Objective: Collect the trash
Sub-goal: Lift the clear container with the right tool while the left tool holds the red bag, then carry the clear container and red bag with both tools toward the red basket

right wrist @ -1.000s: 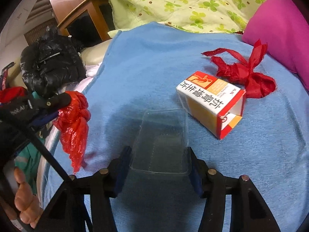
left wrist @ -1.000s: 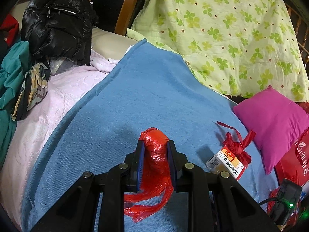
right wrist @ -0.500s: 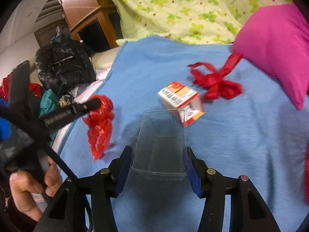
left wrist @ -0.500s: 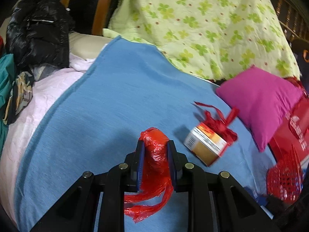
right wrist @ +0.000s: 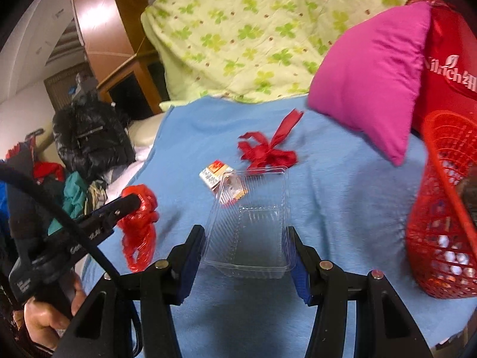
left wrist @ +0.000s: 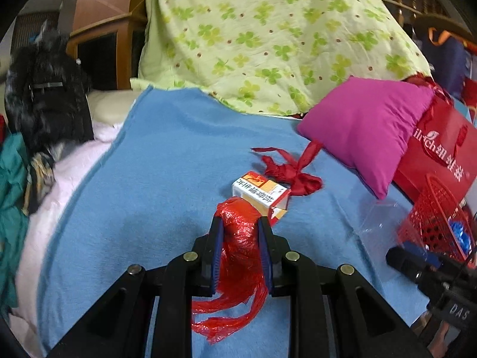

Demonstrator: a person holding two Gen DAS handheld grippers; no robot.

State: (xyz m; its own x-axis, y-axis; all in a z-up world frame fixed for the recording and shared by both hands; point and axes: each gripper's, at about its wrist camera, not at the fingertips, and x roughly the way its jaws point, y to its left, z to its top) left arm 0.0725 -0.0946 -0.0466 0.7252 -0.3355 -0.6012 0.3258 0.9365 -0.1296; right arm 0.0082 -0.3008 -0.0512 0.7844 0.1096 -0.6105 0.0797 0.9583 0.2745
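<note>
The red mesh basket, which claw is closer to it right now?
Right. The right claw, holding the clear plastic tray, is just beside the red mesh basket; the left claw, gripping the red plastic bag, is farther off.

the left gripper [left wrist: 240, 232] was clamped on a red plastic bag [left wrist: 241, 256], raised above the bed; the right gripper [right wrist: 246, 244] pinched a clear plastic tray [right wrist: 253, 223] between its fingers.

Crumpled red plastic bag [left wrist: 241, 238]; clear tray [right wrist: 250, 223]; small carton [left wrist: 260, 194] on blanket.
</note>
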